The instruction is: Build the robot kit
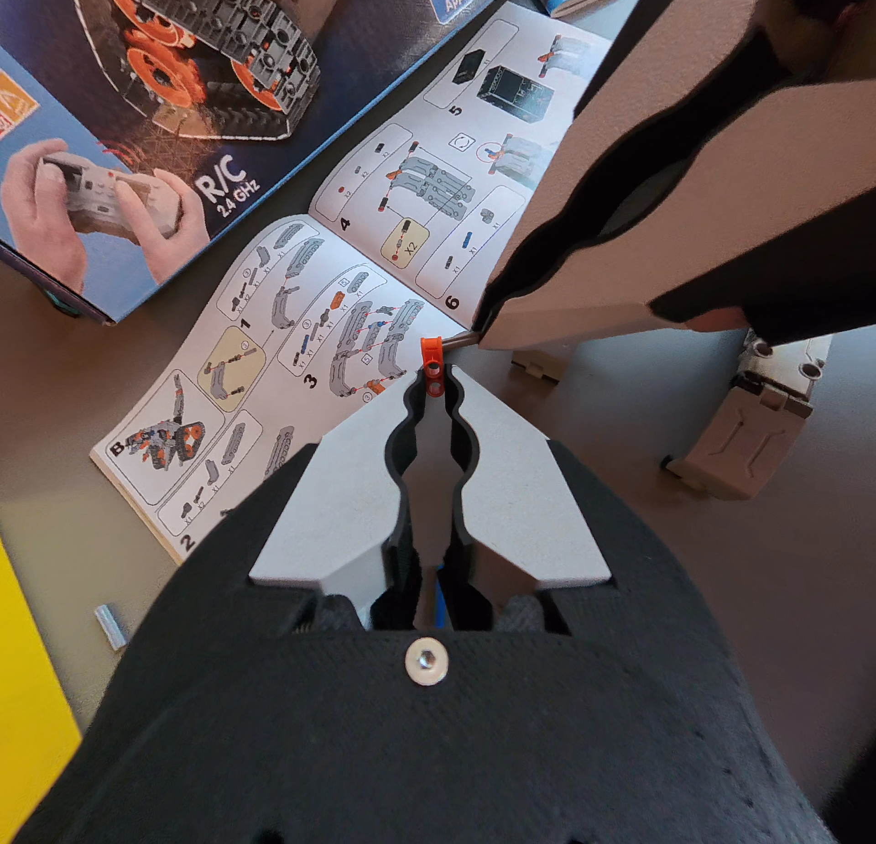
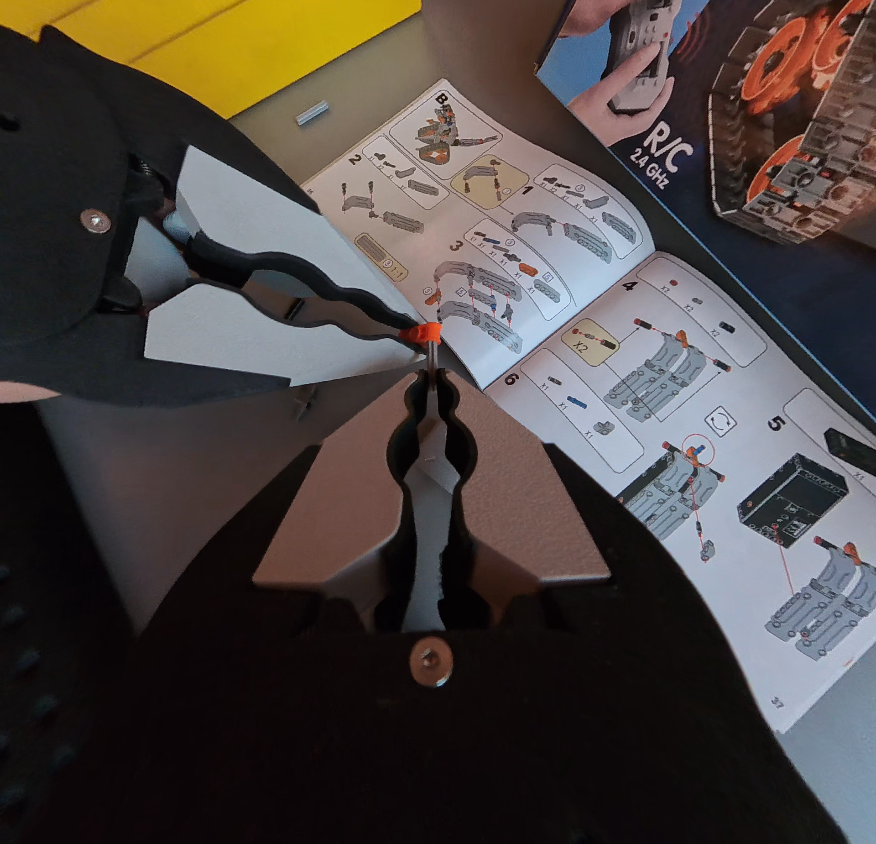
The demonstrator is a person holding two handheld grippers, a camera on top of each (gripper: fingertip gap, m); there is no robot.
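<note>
Left wrist view: left gripper (image 1: 433, 370) clamped at its tips on one orange connector (image 1: 432, 366), two round holes facing the camera. One grey axle (image 1: 459, 341) runs from the connector's top end, up-right of the tips, into the right gripper (image 1: 483, 335), which is closed on its far end. Axle looks seated in the connector; how deep, can't tell. Under and left of the tips: one open instruction booklet (image 1: 265, 347). Far left: one printed kit box (image 1: 142, 110). Right of the tips: one grey block assembly (image 1: 739, 423) on the grey table (image 1: 616, 536). Low left of the fingers: one small light-grey sleeve (image 1: 110, 627), then a yellow surface (image 1: 28, 679). Right wrist view: right gripper (image 2: 430, 375) pinched shut on the axle (image 2: 431, 356), the connector (image 2: 419, 333) just ahead of the tips, held by the left gripper (image 2: 415, 335) coming in from the left. Booklet (image 2: 592, 347) ahead-right, box (image 2: 758, 110) far right, sleeve (image 2: 312, 112) and yellow surface (image 2: 213, 29) far ahead-left. Count: two grippers, two parts in hand, one loose sleeve.
</note>
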